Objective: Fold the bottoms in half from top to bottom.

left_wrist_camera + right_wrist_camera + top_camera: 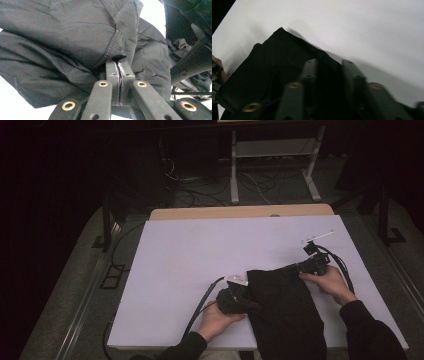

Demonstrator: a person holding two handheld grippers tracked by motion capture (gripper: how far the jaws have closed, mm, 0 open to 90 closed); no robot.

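A black garment (285,315) lies rumpled on the white table (190,255), near its front edge and right of centre. My left gripper (252,306) comes in from the cloth's left side. In the left gripper view its jaws (119,65) are pressed together on a stitched fold of the black garment (62,37). My right gripper (290,269) is at the cloth's far right corner. In the right gripper view its jaws (329,65) stand apart and blurred, with the garment's (269,65) edge lying between them. A hand holds each gripper.
A cable (202,302) trails from the left gripper toward the front edge. Bare white tabletop stretches to the left and far side. Behind the table are a wooden board edge (240,212), a metal frame's legs (234,170) and floor cables (260,185).
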